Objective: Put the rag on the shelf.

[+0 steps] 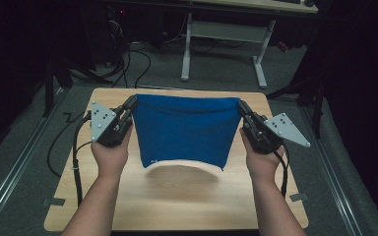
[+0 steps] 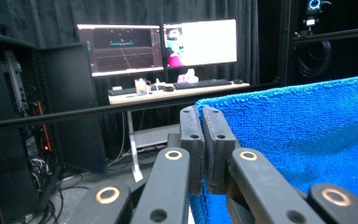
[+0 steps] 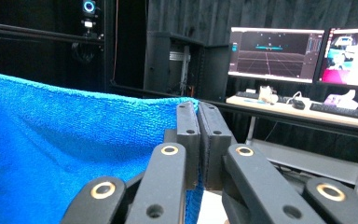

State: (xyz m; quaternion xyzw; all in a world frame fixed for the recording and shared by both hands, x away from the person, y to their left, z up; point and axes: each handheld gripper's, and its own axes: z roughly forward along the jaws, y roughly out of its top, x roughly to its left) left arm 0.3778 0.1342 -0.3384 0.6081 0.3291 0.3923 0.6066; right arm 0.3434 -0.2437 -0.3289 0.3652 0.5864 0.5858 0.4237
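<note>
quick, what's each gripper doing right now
left gripper: shut on a top corner of the blue towel
right gripper: shut on the towel's other top corner

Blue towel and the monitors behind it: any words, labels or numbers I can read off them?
None can be read.
Towel: a small pale mark near its lower left corner, too small to read.
Left monitor: dark screen with graphics, any text too small.
Right monitor: bright window, blurred.
Grey plates on the grippers: only dots, no writing.
</note>
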